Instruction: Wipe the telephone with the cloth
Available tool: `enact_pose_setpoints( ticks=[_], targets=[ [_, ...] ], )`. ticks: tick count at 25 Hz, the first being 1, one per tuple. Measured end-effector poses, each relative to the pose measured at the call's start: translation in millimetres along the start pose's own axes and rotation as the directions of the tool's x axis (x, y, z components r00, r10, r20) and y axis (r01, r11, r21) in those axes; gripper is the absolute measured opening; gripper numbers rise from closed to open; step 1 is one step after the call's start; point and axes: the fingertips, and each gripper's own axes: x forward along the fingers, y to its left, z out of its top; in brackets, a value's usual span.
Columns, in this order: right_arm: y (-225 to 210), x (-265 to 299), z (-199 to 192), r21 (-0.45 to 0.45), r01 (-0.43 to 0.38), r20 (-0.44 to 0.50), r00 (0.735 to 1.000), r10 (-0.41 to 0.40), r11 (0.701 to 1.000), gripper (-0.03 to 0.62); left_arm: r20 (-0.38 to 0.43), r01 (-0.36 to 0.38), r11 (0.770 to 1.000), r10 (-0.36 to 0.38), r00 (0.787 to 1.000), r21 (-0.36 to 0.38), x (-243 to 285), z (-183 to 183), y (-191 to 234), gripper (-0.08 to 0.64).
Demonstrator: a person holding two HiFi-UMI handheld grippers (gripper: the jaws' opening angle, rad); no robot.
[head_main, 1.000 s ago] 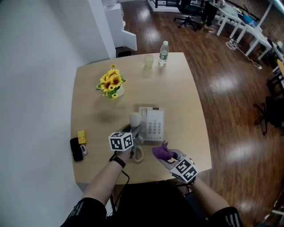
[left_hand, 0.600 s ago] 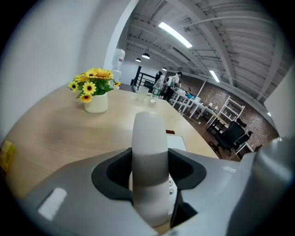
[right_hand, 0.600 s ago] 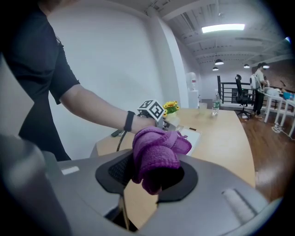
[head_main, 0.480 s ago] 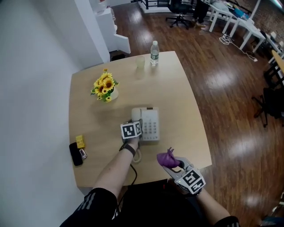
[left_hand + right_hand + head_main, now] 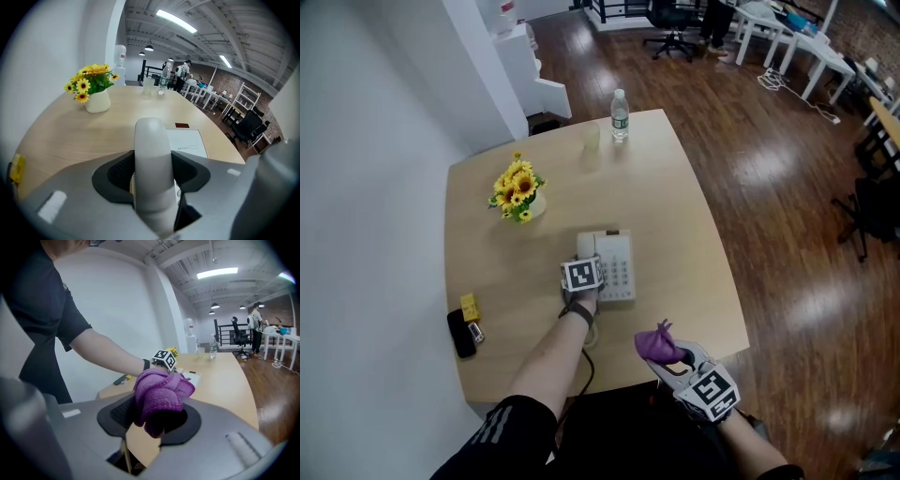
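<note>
A white desk telephone [image 5: 616, 266] lies mid-table, keypad up. In the head view my left gripper [image 5: 584, 260] reaches onto the phone's left side. The left gripper view shows the pale handset [image 5: 152, 159] clamped between the two jaws of the left gripper [image 5: 152, 176], with the phone's base [image 5: 187, 141] just beyond. Whether the handset is raised off the base I cannot tell. My right gripper [image 5: 677, 359] hovers at the table's near edge, shut on a bunched purple cloth [image 5: 656, 344]. That cloth [image 5: 162, 395] fills the jaws of the right gripper [image 5: 158, 418], apart from the phone.
A white pot of sunflowers [image 5: 515, 192] stands far left. A water bottle [image 5: 620, 114] and a cup [image 5: 592, 137] sit at the far edge. A black case [image 5: 461, 333] and a yellow item [image 5: 470, 307] lie near left. The phone cord [image 5: 590, 335] loops by my left wrist.
My left gripper has moved forward along the phone's left side to the handset. The right gripper with the cloth has drawn back a little toward the near table edge.
</note>
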Motion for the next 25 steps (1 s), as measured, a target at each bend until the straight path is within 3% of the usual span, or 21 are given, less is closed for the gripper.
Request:
enact_pose_setpoints(
  ticks=[6,10,15,18,21,23,25],
  targets=[
    [-3,3,10,0.003,0.002,0.017,1.000,-0.003,1.000,0.143,-0.002,0.025,0.995,-0.025,1.000,0.095,-2,-2,-7,0.270],
    [-9,2,18,0.031,0.000,0.032,0.999,-0.001,1.000,0.144,0.020,0.090,0.992,-0.092,0.996,0.087,-12,0,-8,0.276],
    [-17,-6,43,0.025,-0.028,0.098,0.995,0.026,0.999,0.146,0.105,0.194,0.968,-0.211,0.972,0.157,-70,7,-9,0.276],
    [-23,-14,66,0.004,-0.024,0.147,0.989,0.023,1.000,0.147,0.176,0.283,0.930,-0.327,0.929,0.235,-125,7,-20,0.276],
    [-29,-21,85,0.026,-0.037,0.206,0.978,0.031,0.999,0.146,0.229,0.388,0.868,-0.464,0.856,0.310,-183,0,-33,0.253],
    [-30,-25,93,0.016,-0.046,0.223,0.974,0.042,0.999,0.146,0.256,0.400,0.838,-0.506,0.824,0.370,-218,-6,-34,0.252],
    [-28,-28,98,-0.005,-0.058,0.233,0.971,0.057,0.998,0.146,0.295,0.404,0.826,-0.530,0.795,0.393,-251,-10,-34,0.252]
  ],
)
